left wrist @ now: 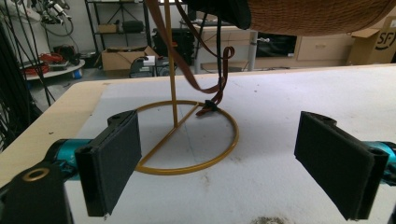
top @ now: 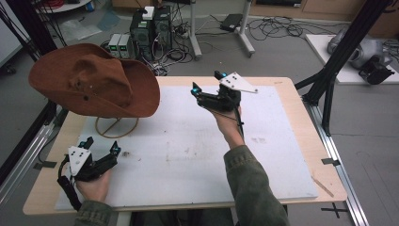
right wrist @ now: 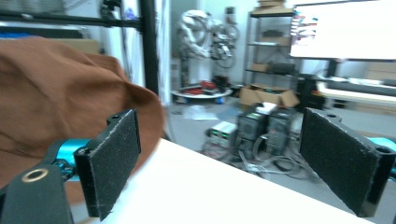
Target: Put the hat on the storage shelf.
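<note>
Brown cowboy hat perched on a gold wire stand at far-left of table, brim tilted, crown toward the left edge. Ring base of stand flat on the white mat, upright post rising from its cross-bar; leather chin strap hanging in a loop beside the post, its end touching the base ring. Left tool held low at near-left corner, just beside and in front of stand base, jaws spread wide, nothing between them; pads seen in left gripper view pointing at the ring, apart from it. Right tool raised above the table's far middle, near the hat's brim edge but not touching, jaws likewise released and wide, gripping nothing; right gripper view puts hat brim behind the left pad, blurred. Green sleeve on right forearm crossing the mat. Computer towers and cables on floor beyond table.
</note>
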Available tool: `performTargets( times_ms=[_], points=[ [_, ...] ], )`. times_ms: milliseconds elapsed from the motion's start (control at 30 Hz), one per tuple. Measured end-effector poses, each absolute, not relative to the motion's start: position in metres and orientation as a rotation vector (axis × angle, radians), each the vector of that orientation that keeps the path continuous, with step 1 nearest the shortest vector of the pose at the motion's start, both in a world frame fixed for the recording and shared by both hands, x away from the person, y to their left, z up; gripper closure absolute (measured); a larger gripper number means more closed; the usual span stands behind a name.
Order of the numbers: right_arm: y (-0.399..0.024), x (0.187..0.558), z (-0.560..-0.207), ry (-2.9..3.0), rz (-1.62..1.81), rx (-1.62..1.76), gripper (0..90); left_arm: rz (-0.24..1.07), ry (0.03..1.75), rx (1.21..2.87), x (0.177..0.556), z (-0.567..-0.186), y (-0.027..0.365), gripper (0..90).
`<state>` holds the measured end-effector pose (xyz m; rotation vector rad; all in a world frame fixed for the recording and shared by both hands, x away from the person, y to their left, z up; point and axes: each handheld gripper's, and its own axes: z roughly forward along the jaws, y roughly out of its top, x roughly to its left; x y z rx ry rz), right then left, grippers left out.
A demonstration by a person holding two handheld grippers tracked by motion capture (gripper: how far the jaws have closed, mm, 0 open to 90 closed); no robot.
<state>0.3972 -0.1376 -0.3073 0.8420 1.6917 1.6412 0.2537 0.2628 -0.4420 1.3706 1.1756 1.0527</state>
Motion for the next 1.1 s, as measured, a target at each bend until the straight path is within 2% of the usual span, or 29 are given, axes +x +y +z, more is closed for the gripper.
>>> performTargets(
  times_ms=[433, 833, 1100],
  points=[
    [-0.227, 0.362, -0.336, 1.538, 1.531, 1.023, 12.4, 1.063, 1.176, 1.359, 0.252, -0.441, 0.263, 14.9],
    [-0.278, 0.329, -0.361, 1.437, 1.444, 1.136, 12.7, 1.084, 1.175, 1.328, 0.25, -0.439, 0.264, 14.5],
    [-0.293, 0.314, -0.383, 1.408, 1.407, 1.175, 12.7, 1.094, 1.174, 1.316, 0.25, -0.437, 0.265, 14.4]
  ],
)
